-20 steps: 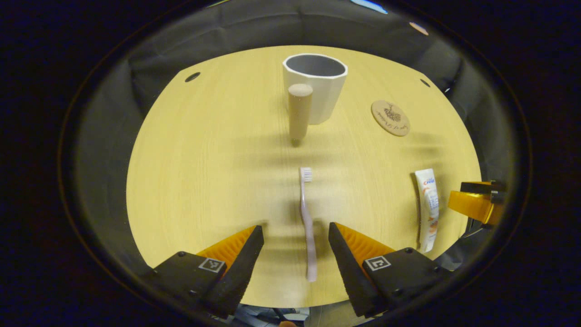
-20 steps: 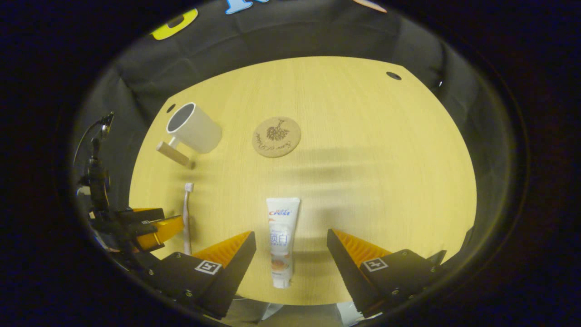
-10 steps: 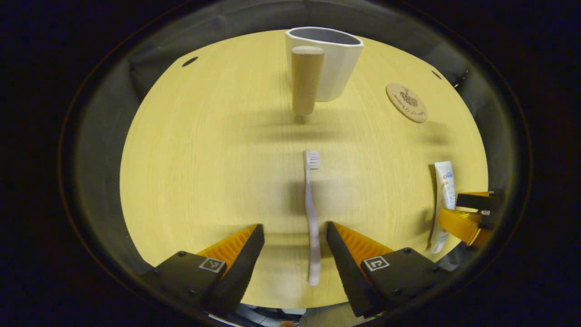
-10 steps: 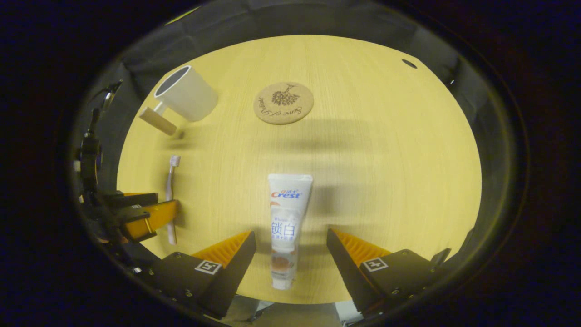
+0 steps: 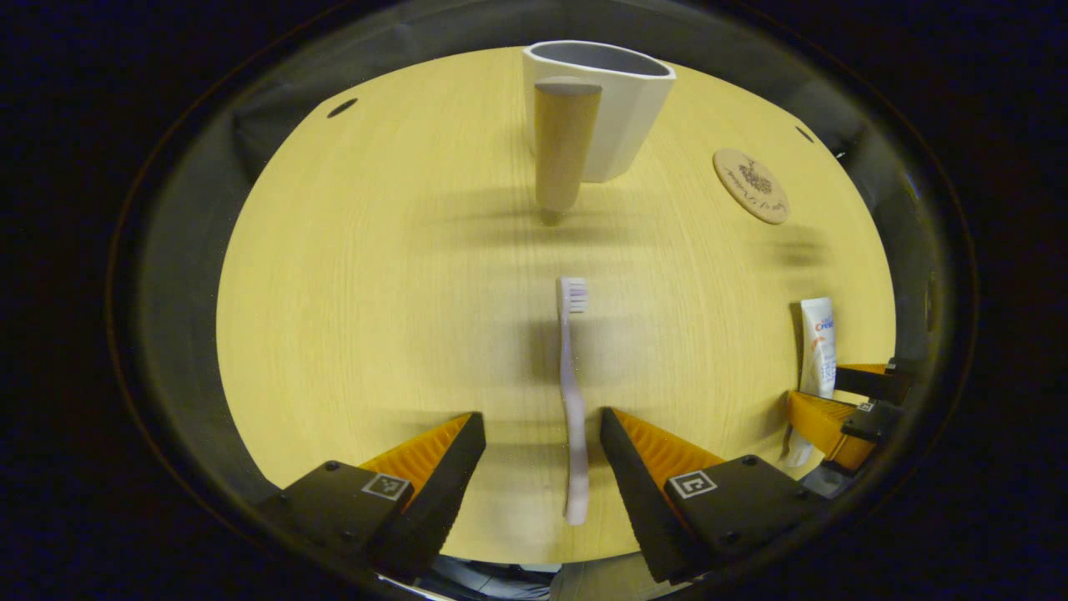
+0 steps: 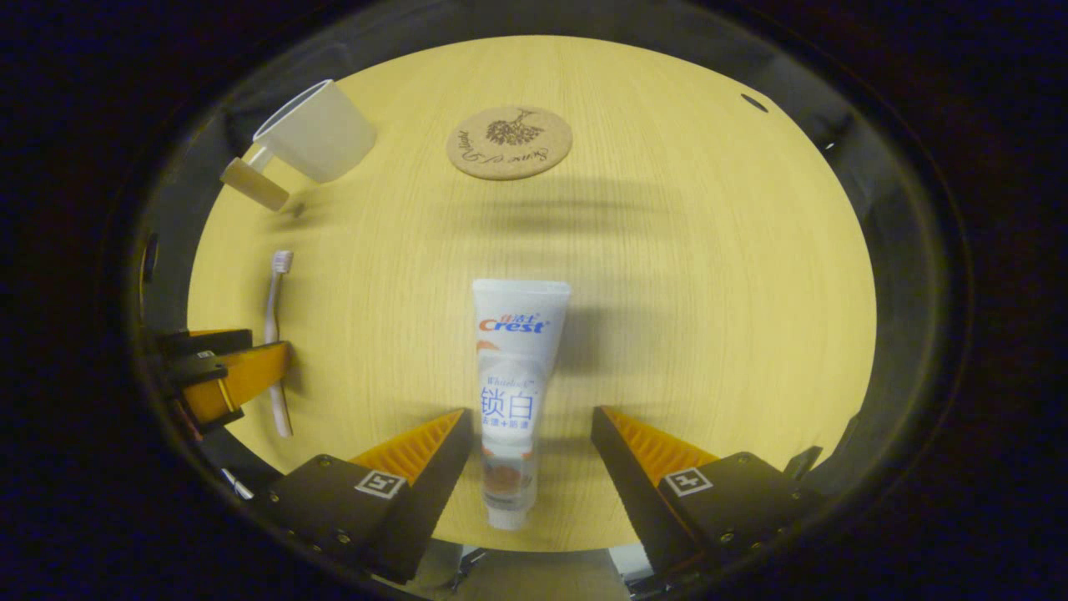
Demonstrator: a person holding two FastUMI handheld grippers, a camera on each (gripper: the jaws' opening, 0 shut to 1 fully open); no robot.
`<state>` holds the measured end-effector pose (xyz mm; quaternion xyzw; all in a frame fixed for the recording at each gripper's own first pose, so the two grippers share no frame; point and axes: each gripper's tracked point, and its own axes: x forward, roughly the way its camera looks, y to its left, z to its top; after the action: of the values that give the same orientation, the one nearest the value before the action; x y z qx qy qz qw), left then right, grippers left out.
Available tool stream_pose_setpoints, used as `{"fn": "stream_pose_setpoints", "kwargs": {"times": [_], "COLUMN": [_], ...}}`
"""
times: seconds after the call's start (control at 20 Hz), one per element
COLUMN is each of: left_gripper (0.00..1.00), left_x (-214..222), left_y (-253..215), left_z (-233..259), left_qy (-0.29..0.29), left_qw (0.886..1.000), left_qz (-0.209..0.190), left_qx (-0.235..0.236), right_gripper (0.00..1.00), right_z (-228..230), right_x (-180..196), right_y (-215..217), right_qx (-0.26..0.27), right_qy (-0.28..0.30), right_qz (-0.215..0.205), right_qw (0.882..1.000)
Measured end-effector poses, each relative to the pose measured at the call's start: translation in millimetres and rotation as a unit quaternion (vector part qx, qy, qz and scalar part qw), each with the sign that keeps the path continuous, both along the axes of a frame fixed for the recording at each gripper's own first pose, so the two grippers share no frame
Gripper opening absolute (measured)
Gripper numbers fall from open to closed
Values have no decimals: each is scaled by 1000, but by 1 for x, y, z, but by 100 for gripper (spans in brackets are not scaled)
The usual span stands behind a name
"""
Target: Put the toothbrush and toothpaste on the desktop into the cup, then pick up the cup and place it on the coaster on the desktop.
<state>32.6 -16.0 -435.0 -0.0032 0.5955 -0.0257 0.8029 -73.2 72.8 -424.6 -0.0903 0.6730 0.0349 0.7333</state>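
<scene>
Left gripper [image 5: 542, 434] spread around toothbrush [image 5: 571, 401], right gripper [image 6: 531, 430] spread around toothpaste [image 6: 513, 384], both laid near table's [image 6: 709, 292] front edge.

Desktop [image 5: 350, 275]: cup [image 5: 622, 108], coaster [image 5: 751, 185], toothbrush [image 5: 571, 392], toothpaste [image 6: 513, 376].

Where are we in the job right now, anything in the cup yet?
Nothing is done yet: the cup looks empty and stands off the coaster. In hand: the left tool is open astride the toothbrush, and the right tool is open astride the toothpaste; both items lie flat on the desktop. Left: grasp both, drop them in the cup, then move the cup onto the coaster.
</scene>
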Motion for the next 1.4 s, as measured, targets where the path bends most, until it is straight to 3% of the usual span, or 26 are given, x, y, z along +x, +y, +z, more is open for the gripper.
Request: {"fn": "stream_pose_setpoints", "kwargs": {"times": [0.05,0.1,0.15,0.2,0.25,0.3,0.35,0.45,0.65,0.7,0.75,0.9,0.95,1.05,1.4], "left_gripper": [92,95,87,86,65,55,37,17,17,13,8,8,13,8,8], "left_x": [0,0,1,2,3,4,5,4,6,5,6,5,6,1,-6], "left_y": [0,-1,-2,-4,-6,-6,-7,-8,-8,-9,-8,-9,-8,-3,14], "left_z": [0,1,0,0,0,1,1,1,5,3,2,4,3,3,58], "left_qy": [0,-1,-4,-7,-9,-13,-14,-14,-16,-11,-17,-16,-16,-8,-46], "left_qw": [1000,1000,1000,1000,1000,1000,1000,1000,1000,1000,1000,1000,1000,1000,997], "left_qz": [1,1,1,2,3,4,5,6,5,9,10,8,6,8,60], "left_qx": [1,2,1,0,0,0,-1,-1,1,0,-1,-3,-5,-1,-34], "right_gripper": [98,86,82,76,60,36,29,29,29,18,18,18,18,18,18], "right_z": [-2,-2,-1,-4,1,3,1,0,-1,-2,0,1,1,2,2], "right_x": [2,3,0,2,4,4,2,0,2,-1,2,2,1,1,2], "right_y": [2,1,1,0,-1,-3,-4,-4,-5,-5,-5,-6,-6,-6,-5], "right_qx": [-3,-5,-6,-5,-4,-3,1,4,9,12,18,32,36,48,83], "right_qy": [-3,-5,0,-4,-7,-5,1,6,-6,5,1,1,3,3,4], "right_qz": [0,1,0,-4,-10,-13,-14,-16,-9,-11,-12,-19,-21,-29,-59], "right_qw": [1000,1000,1000,1000,1000,1000,1000,1000,1000,1000,1000,999,999,998,995]}}
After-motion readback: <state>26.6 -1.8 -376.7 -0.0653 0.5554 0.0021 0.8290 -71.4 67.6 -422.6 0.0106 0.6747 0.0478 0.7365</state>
